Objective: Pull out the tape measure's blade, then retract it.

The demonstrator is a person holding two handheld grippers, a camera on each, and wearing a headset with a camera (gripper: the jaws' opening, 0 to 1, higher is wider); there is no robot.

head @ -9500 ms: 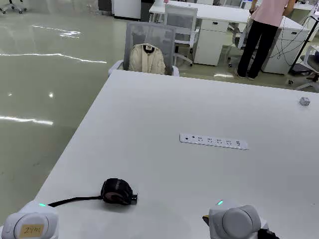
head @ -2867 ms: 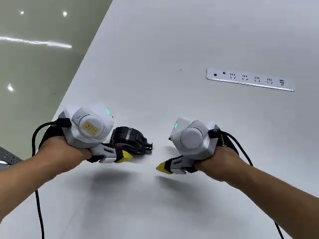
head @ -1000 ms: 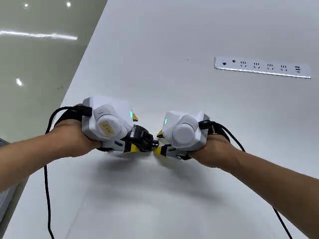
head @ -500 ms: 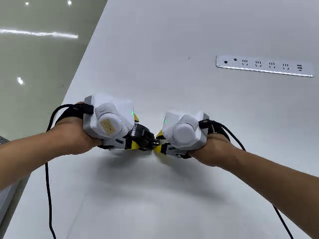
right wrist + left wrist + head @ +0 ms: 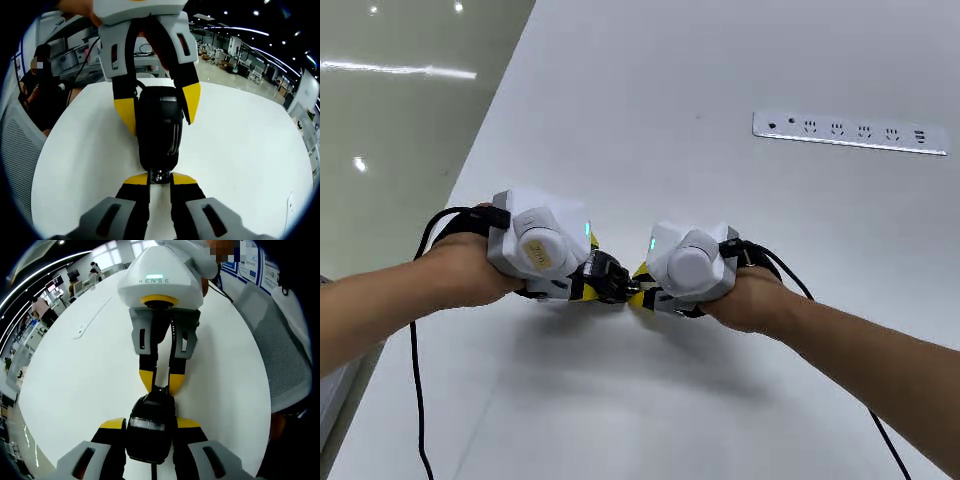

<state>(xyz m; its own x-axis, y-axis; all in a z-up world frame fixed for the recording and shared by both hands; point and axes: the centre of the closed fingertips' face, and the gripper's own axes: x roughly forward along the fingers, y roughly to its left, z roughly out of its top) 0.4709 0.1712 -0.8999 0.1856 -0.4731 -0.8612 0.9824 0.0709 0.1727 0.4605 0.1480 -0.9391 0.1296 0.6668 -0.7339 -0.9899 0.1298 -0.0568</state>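
From the head view, the glossy grey floor [image 5: 400, 120] lies past the white counter's [image 5: 720, 80] left edge, which runs close beside the left forearm and a hanging black cable [image 5: 415, 380]. The white left gripper [image 5: 582, 291] and the white right gripper [image 5: 642, 298] meet nose to nose near the counter's front, with the black, rounded tape measure [image 5: 603, 275] between them, mostly covered by their housings. A yellowish sticker [image 5: 536, 250] on the left gripper's back has handwriting too small to read.

The left gripper view makes the hold plain: its yellow-tipped fingers [image 5: 112, 423] are clamped on both sides of the tape measure's case. It also shows "XENSE" printed on the right gripper's shell and a grey mesh chair [image 5: 285, 350] beyond the counter's edge.

The right gripper view shows its own fingers [image 5: 136, 179] almost together, pinching the small end tab [image 5: 159, 175] at the case's mouth; no length of blade is drawn out.

Bare counter stretches ahead and rightward to a white power strip [image 5: 849, 133], well apart from both grippers.
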